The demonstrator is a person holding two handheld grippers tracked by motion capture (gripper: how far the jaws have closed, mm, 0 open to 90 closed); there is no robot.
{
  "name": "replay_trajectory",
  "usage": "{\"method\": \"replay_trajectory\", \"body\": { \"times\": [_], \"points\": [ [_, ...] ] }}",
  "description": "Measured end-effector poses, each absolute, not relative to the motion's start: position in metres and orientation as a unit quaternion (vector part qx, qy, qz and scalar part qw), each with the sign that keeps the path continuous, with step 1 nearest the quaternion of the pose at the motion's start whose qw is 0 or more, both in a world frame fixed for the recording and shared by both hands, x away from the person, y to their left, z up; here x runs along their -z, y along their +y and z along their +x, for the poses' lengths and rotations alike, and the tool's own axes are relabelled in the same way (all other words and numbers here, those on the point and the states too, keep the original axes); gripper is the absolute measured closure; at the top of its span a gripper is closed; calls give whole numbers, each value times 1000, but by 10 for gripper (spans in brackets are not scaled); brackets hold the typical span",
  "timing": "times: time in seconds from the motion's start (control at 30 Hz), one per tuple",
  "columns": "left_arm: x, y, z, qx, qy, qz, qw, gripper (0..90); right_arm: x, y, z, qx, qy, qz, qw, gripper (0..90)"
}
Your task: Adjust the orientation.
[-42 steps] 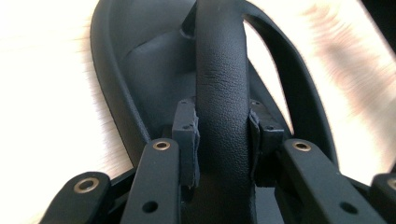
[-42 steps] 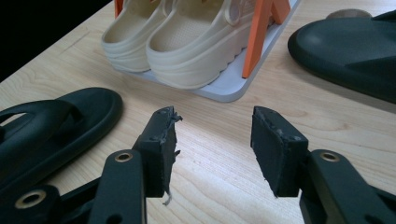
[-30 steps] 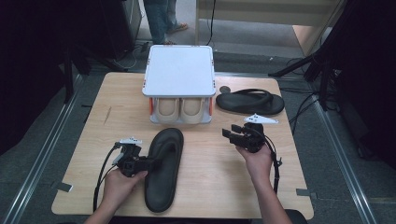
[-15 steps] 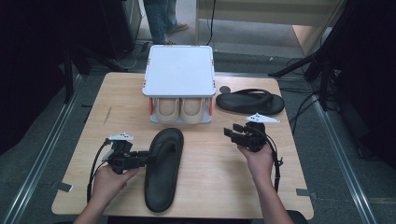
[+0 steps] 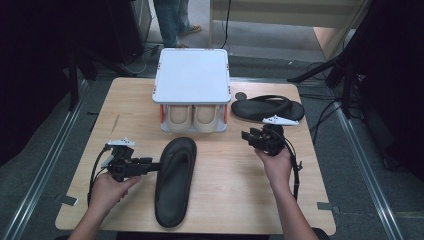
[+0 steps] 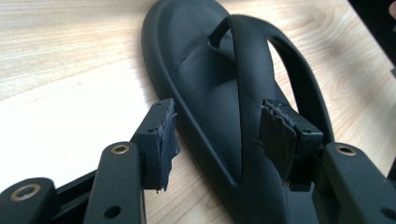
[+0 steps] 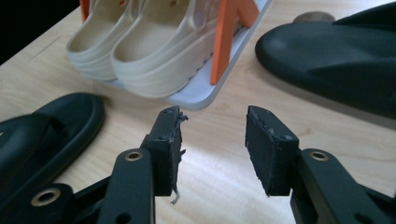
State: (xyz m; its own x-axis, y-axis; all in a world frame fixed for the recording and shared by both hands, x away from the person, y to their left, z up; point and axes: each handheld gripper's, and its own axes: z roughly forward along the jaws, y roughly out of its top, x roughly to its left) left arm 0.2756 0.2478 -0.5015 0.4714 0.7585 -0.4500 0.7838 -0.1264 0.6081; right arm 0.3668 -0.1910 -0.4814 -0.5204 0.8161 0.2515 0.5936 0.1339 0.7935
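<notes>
One wooden bench (image 5: 240, 200) carries everything. On it, beyond both grippers, stands a white shoe rack (image 5: 192, 80) with a pair of beige clogs (image 5: 192, 119) under its top. A black flip-flop (image 5: 174, 181) lies flat between the two hands. Its side edge and strap run between the jaws of the left gripper (image 6: 217, 135). These jaws have just been opening and stand apart, their pads clear of the sole. A second black flip-flop (image 5: 267, 107) lies just beyond the right gripper (image 7: 212, 140). The right gripper's jaws, which have just been closing, stand apart over bare wood with nothing between them.
</notes>
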Motion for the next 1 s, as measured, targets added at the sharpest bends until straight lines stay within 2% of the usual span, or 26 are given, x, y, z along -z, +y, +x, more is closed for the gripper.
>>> {"method": "replay_trajectory", "body": {
  "times": [0.3, 0.5, 0.73, 1.0],
  "points": [
    [500, 256, 278, -2, 514, 752, 413, 465, 481, -199, 392, -451, 731, 495, 131, 624],
    [500, 259, 279, -4, 515, 750, 416, 465, 484, -204, 414, -439, 728, 507, 144, 725],
    [499, 259, 278, -9, 504, 755, 419, 476, 498, -216, 441, -418, 717, 538, 147, 900],
    [500, 257, 279, -4, 498, 761, 417, 484, 498, -214, 464, -406, 712, 554, 144, 900]
  ]
}}
